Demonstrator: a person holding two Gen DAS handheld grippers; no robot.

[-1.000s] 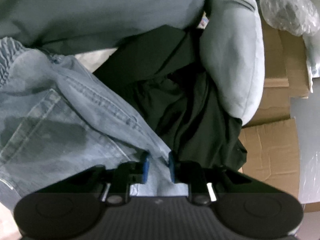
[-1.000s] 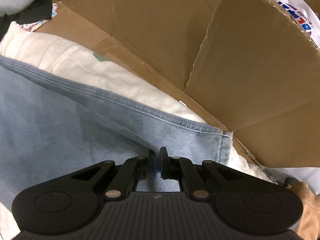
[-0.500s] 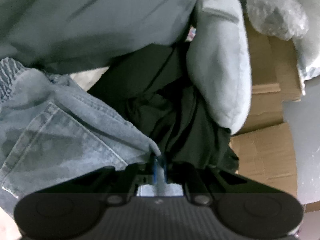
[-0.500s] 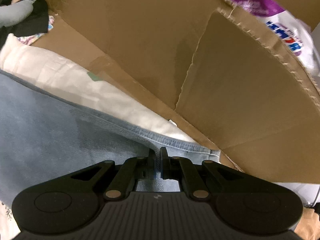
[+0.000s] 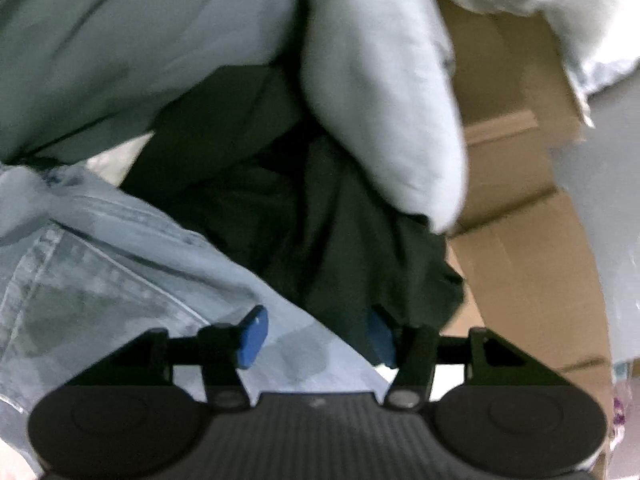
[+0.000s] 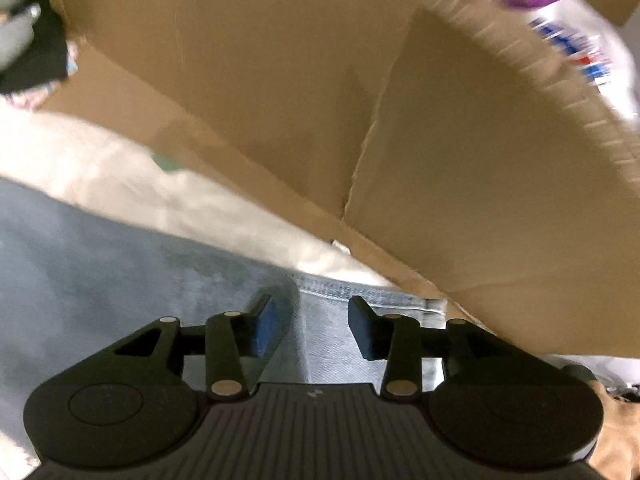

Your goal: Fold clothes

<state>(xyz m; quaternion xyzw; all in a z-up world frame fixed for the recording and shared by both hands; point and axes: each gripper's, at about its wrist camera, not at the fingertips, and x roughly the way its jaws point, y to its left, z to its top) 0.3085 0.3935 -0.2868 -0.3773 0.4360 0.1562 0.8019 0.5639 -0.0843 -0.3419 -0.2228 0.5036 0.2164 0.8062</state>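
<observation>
Jeans: light-blue denim jeans (image 5: pixel 120 280) lie spread under both tongs; the left wrist view shows a stitched pocket, the right wrist view a hemmed edge (image 6: pixel 360 292) on cream fabric (image 6: pixel 120 176).
Left gripper (image 5: pixel 316 334): jaws opening, blue pads apart; denim lies below the gap, neither pad pressing it.
Right gripper (image 6: pixel 310 328): jaws opening as well, pads clear of the denim hem beneath them.
Black garment (image 5: pixel 320 220): crumpled just beyond the jeans, touching their edge.
Grey cloth (image 5: pixel 384 100): a padded, rounded piece resting on the black garment; blurred, perhaps a sleeve.
Cardboard box (image 6: pixel 480 200): its brown walls rise just beside the jeans.
</observation>
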